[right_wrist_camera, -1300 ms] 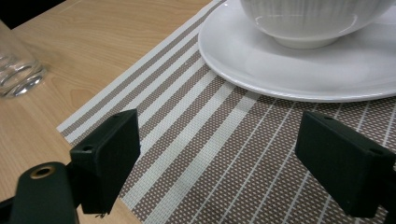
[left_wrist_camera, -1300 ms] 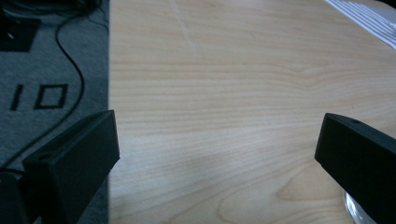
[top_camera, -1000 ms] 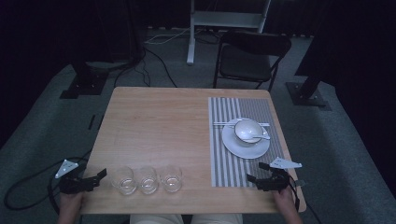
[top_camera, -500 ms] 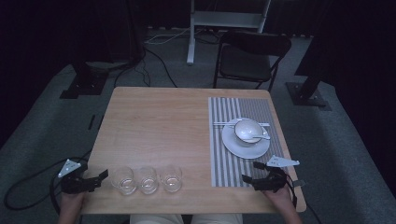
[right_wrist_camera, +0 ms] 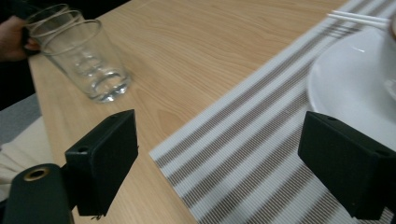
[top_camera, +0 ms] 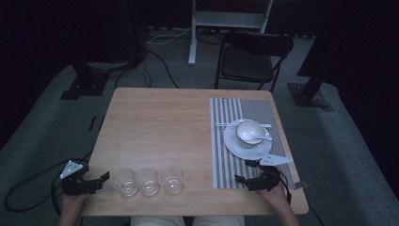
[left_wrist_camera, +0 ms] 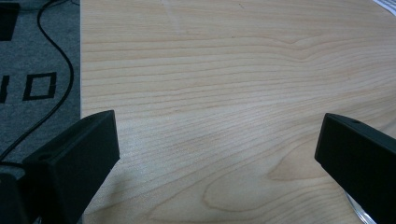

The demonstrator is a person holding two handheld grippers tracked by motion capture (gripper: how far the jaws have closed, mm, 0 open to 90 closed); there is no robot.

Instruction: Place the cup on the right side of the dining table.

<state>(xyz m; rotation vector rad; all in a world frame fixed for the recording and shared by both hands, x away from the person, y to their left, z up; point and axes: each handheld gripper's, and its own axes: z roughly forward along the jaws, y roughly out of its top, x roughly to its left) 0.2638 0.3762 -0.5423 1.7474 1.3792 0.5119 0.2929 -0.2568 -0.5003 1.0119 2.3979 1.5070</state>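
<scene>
Three glasses stand in a row along the near edge of the table [top_camera: 155,117]: the left glass [top_camera: 126,181], the middle glass [top_camera: 148,181] and the right glass [top_camera: 172,179], each close beside the next. The left gripper [top_camera: 102,180] sits at the near left corner, jaws spread wide and empty, just left of the left glass and not touching it; in the left gripper view its jaws frame bare wood. The right gripper [top_camera: 246,170] rests over the near edge of the striped mat [top_camera: 226,155] at the near right, jaws also wide and empty; in the right gripper view they frame the mat's near left corner. Farther back on the mat a white plate [top_camera: 240,148] carries a bowl [top_camera: 249,129] with a spoon [top_camera: 261,138] in it. A black chair [top_camera: 251,56] stands beyond the table's far edge.
</scene>
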